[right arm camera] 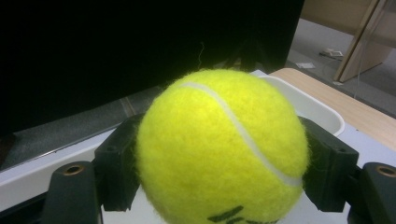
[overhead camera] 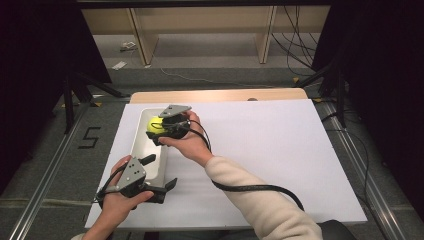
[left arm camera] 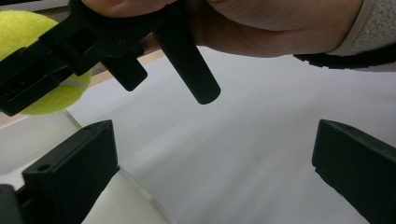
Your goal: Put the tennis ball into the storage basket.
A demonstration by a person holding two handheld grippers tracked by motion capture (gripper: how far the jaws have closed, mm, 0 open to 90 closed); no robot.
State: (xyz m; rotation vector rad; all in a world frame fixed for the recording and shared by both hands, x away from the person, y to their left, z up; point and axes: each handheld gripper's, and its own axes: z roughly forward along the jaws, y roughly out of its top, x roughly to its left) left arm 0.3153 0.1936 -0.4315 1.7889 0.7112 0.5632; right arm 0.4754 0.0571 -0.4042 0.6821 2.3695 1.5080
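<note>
A white sheet [overhead camera: 260, 150] covers the table at frame centre, dark floor around it. Left of centre, the right gripper [overhead camera: 165, 131] clamps a yellow tennis ball [overhead camera: 154, 124] over the long white tray [overhead camera: 141, 145]; its jaws hide the ball's sides. Lower left, the left gripper [overhead camera: 162, 172] is spread wide, empty, by the tray's near end, which it partly hides

Broad bare white sheet [overhead camera: 270, 150] right of the white tray [overhead camera: 141, 131]; above the tray, passage blocked by right gripper [overhead camera: 162, 131] clamping tennis ball [overhead camera: 155, 125]; left gripper [overhead camera: 160, 172] crowding the tray's near end.
</note>
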